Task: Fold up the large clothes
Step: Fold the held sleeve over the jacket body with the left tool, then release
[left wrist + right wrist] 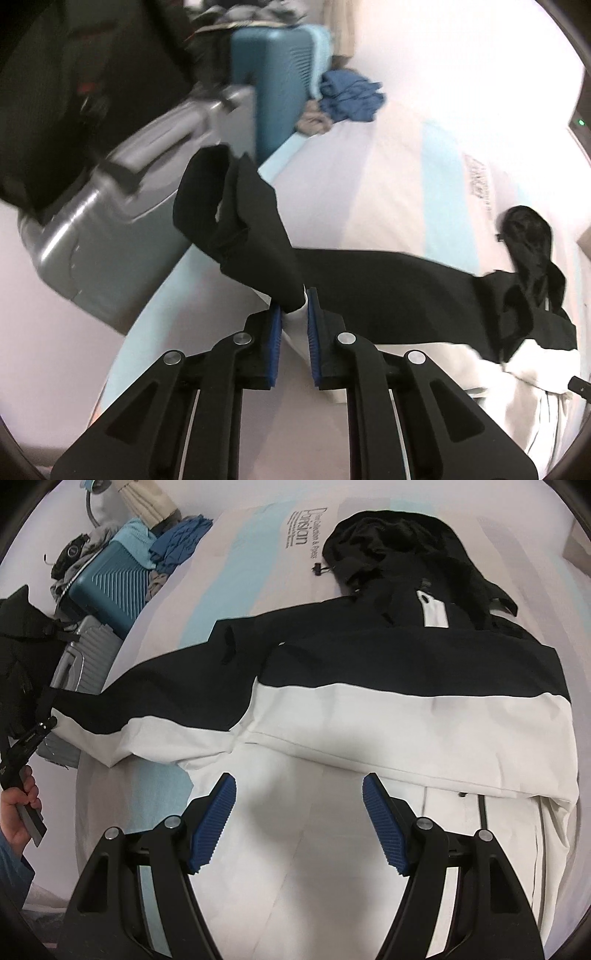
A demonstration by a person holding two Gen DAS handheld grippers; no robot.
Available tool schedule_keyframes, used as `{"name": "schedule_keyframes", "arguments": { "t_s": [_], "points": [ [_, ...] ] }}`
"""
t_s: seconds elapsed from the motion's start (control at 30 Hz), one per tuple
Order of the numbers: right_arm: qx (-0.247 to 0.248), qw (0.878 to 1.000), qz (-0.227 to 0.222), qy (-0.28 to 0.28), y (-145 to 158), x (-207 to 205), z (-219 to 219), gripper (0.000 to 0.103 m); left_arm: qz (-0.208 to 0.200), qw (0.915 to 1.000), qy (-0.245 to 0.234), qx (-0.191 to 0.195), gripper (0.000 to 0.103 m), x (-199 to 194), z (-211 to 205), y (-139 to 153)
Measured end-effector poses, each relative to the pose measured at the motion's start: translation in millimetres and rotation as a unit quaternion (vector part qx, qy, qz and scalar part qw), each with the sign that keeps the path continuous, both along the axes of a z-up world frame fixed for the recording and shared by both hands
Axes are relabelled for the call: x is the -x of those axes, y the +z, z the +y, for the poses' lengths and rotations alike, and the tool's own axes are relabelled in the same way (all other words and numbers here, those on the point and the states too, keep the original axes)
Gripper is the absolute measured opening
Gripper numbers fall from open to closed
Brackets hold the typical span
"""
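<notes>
Left wrist view shows our left gripper [295, 302] clamped on the cuff of the black-and-white hooded jacket [388, 280], sleeve lifted at centre. At the right wrist view's left edge our hand [20, 805] holds that gripper; the jacket lies spread across the pale striped mattress [236, 568]; our right gripper [299, 794] hovers open, bottom centre.

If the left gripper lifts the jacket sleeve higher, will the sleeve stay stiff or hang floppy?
Probably floppy: the sleeve already sags between the left gripper and the jacket. Its cuff folds over itself, so it seems soft. The smooth fabric may slip.
</notes>
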State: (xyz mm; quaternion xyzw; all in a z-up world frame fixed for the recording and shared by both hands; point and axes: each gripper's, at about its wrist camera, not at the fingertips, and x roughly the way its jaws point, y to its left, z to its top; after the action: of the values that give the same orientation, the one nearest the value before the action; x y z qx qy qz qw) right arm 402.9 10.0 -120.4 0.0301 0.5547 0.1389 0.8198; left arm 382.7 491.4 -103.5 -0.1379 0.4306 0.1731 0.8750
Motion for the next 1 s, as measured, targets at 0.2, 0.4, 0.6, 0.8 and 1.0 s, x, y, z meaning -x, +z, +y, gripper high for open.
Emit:
{"name": "schedule_keyframes", "arguments": {
  "t_s": [0.2, 0.4, 0.6, 0.8, 1.0],
  "points": [
    [-0.005, 1.000, -0.014, -0.014, 11, 0, -35, 0.068, -0.019, 0.9984, -0.053, -0.009, 0.010, -21, -72, 20],
    [-0.006, 0.999, -0.018, -0.036, 14, 0, -83, 0.068, -0.028, 0.9945, -0.100, -0.011, 0.010, -42, -146, 27],
    [-0.001, 0.999, -0.019, -0.048, 13, 2, -136, 0.068, -0.023, 0.9906, -0.135, 0.006, 0.010, -59, -222, 17],
    [-0.005, 0.997, -0.017, -0.073, 6, 10, -194, 0.068, -0.005, 0.9872, -0.158, 0.026, 0.010, -69, -304, -14],
    [-0.007, 0.996, -0.011, -0.089, -3, 7, -240, 0.068, -0.013, 0.9813, -0.189, 0.037, 0.010, -89, -383, -17]
  ]
}}
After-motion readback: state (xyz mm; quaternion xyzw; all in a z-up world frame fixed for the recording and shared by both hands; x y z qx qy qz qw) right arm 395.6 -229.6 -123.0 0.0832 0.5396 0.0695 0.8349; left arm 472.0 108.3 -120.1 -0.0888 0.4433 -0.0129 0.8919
